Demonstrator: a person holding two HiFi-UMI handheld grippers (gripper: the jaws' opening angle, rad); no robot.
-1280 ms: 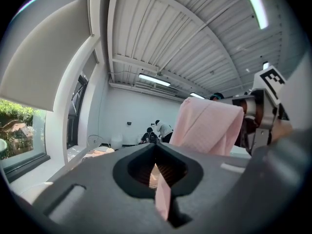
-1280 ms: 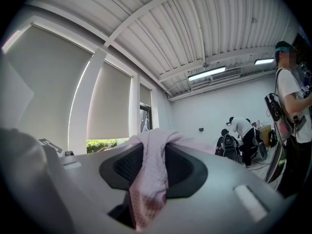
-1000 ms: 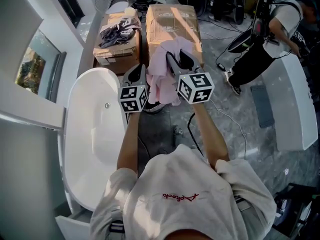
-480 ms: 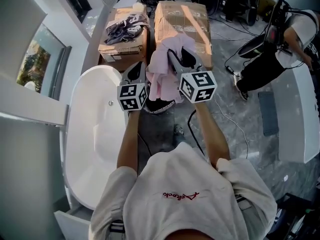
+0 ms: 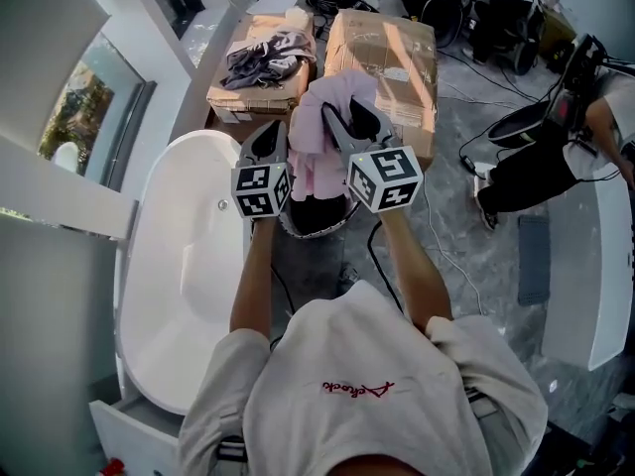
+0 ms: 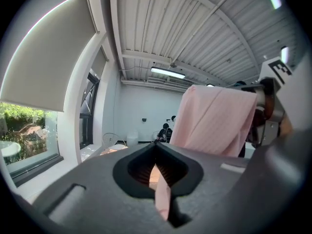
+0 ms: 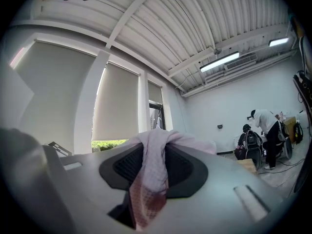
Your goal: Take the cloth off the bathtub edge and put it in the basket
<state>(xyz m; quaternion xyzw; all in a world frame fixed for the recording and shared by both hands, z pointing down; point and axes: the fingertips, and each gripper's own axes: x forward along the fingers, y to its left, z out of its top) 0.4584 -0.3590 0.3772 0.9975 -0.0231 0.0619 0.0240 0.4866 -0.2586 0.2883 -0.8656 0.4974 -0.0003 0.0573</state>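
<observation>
Logged the left hand-held gripper (image 5: 278,132) as pinched almost flat on a thin pink edge of the cloth (image 5: 322,127); logged the right hand-held gripper (image 5: 347,122) as closed part-way on a thicker bunch of the same cloth. Found the cloth clear of the bathtub (image 5: 184,286) edge, stretched between the two and hanging above the basket (image 5: 319,228) on the floor (image 5: 466,236), not yet inside it

Compared with a second back: same grips, same spread, but carried forward with both hands, leaving more of the basket mouth showing under the hanging end. Judged transport as about finished; lowering and release outstanding

Noted around: bathtub just left of the basket, a black cable (image 5: 374,251) trailing on the floor just right of it. Further out, put down a cardboard box (image 5: 260,92) topped with dark clothes (image 5: 266,56), a second box (image 5: 397,58) near behind the cloth, then a person (image 5: 541,162) bending at far right, well apart

Saw nothing between cloth and basket; flagged only the second box and the bathtub rim as possible snags for a swinging end
</observation>
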